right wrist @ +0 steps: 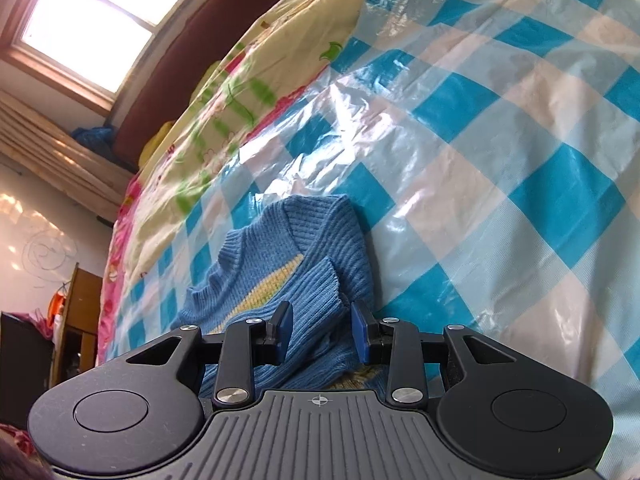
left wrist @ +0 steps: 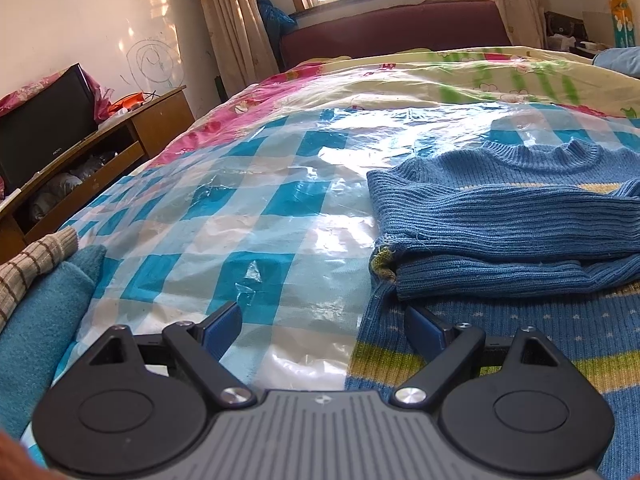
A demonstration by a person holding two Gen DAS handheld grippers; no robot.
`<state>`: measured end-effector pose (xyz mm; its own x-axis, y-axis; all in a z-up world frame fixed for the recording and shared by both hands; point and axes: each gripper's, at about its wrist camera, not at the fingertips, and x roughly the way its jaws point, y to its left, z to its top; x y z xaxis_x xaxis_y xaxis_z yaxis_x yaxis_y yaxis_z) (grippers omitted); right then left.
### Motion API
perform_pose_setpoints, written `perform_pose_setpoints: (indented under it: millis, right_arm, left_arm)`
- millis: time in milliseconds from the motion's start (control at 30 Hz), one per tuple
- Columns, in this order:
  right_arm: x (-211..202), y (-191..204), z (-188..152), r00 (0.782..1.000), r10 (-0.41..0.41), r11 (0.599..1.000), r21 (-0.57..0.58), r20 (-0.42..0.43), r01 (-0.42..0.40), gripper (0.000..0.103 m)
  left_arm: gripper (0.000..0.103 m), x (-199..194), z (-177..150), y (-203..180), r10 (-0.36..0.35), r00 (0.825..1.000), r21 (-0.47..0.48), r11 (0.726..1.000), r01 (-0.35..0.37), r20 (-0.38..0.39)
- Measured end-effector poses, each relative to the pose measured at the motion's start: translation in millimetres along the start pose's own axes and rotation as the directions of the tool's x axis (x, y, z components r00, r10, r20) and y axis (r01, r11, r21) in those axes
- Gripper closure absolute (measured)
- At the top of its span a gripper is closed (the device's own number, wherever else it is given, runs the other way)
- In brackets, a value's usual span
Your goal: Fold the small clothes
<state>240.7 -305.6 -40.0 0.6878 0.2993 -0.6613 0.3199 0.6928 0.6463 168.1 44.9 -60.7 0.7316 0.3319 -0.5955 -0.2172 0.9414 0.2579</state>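
A small blue knit sweater (left wrist: pixel 500 216) with yellow and green stripes lies flat on a blue-and-white checked plastic sheet (left wrist: pixel 256 208) on the bed. One sleeve is folded across its chest. My left gripper (left wrist: pixel 324 320) is open and low over the sweater's lower left hem, its right finger over the knit, its left finger over the plastic. In the right wrist view the sweater (right wrist: pixel 288 272) fills the centre. My right gripper (right wrist: pixel 322 326) is open, with a fold of the sleeve between its fingers, which do not press it.
A teal cloth (left wrist: pixel 44 320) and a striped beige garment (left wrist: pixel 32 260) lie at the near left of the bed. A wooden cabinet (left wrist: pixel 120 136) with a black speaker (left wrist: pixel 44 128) stands left of the bed. A maroon headboard (left wrist: pixel 392 28) and a window are at the far end.
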Motion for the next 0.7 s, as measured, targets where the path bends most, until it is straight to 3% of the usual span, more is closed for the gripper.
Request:
perform_pose_setpoints:
  millis: [133, 200, 267, 367, 500, 633, 700]
  right_arm:
    - [10.3, 2.2, 2.6, 1.000, -0.003, 1.000, 0.003, -0.005, 0.003, 0.073]
    - [15.9, -0.6, 2.9, 1.000, -0.008, 1.000, 0.022, -0.021, 0.008, 0.080]
    - [16.5, -3.1, 2.9, 1.000, -0.008, 0.999, 0.041, -0.019, 0.009, 0.093]
    - [11.4, 7.5, 5.7, 1.000, 0.015, 1.000, 0.011, -0.001, -0.015, 0.095]
    - [-4.0, 48.5, 13.1, 0.986, 0.165, 0.985, -0.054, 0.032, -0.163, 0.095]
    - [-37.8, 85.0, 14.2, 0.929, 0.353, 0.930, -0.145, 0.108, -0.337, 0.095]
    - [-47.6, 84.9, 10.0, 0.922, 0.367, 0.922, -0.181, 0.127, -0.342, 0.096]
  left_arm:
    - [0.010, 0.3, -0.2, -1.6, 0.000, 1.000, 0.006, 1.000, 0.000, 0.001]
    - [0.010, 0.4, -0.4, -1.9, -0.002, 1.000, 0.007, 1.000, 0.002, 0.000]
    - [0.010, 1.0, -0.4, -1.3, -0.005, 1.000, 0.005, 1.000, 0.005, -0.001]
    - [0.010, 1.3, -0.2, -0.2, -0.009, 1.000, -0.003, 1.000, 0.009, -0.002]
    - [0.010, 0.0, -0.2, 1.3, -0.011, 1.000, -0.014, 1.000, 0.011, 0.004]
    - [0.010, -0.7, -0.1, 2.6, -0.014, 1.000, -0.021, 1.000, 0.014, 0.005]
    - [0.010, -0.2, -0.1, 3.1, -0.016, 1.000, -0.019, 1.000, 0.016, 0.004]
